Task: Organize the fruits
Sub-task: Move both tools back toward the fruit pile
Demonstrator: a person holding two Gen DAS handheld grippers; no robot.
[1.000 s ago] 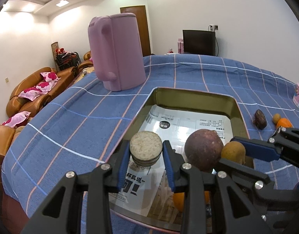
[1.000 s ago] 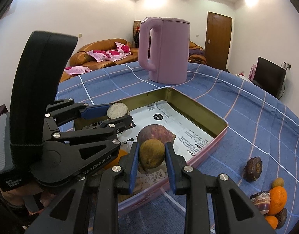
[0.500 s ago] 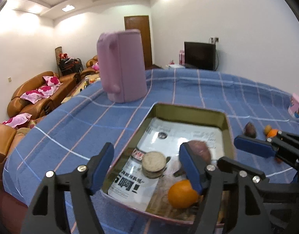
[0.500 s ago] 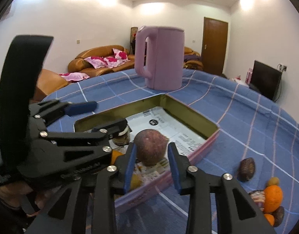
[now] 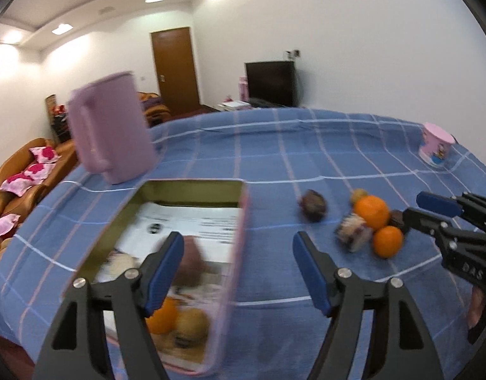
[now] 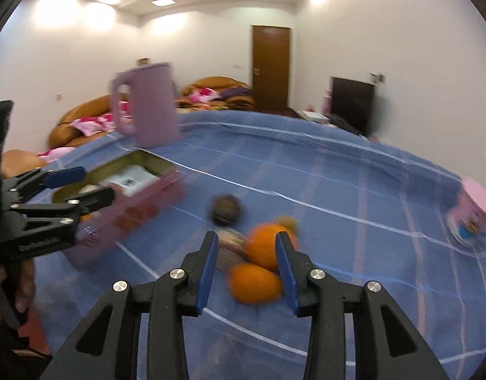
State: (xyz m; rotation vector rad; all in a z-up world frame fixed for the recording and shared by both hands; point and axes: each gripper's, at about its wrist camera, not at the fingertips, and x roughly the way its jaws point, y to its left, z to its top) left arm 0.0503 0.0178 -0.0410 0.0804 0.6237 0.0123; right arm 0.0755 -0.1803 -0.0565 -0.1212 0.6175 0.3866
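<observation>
A pink tin tray point(image 5: 239, 221) lined with printed paper holds a dark purple fruit point(image 5: 192, 261), an orange point(image 5: 162, 318), a brown fruit point(image 5: 192, 324) and a pale round piece point(image 5: 121, 264). My left gripper point(image 5: 238, 269) is open and empty above the tray's right rim. My right gripper point(image 6: 246, 259) is open and empty over a pile of loose fruit: two oranges point(image 6: 265, 247), point(image 6: 254, 283), a dark fruit point(image 6: 225, 210). The same pile shows in the left wrist view point(image 5: 371, 212).
A pink kettle point(image 5: 111, 133) stands behind the tray on the blue checked tablecloth point(image 5: 274, 158). A small pink cup point(image 5: 436, 148) sits at the far right edge. Sofas and a TV lie beyond the table.
My left gripper let go of the pale round piece and my right gripper let go of the brown fruit into the tray. Both opened and swung right toward the loose fruit.
</observation>
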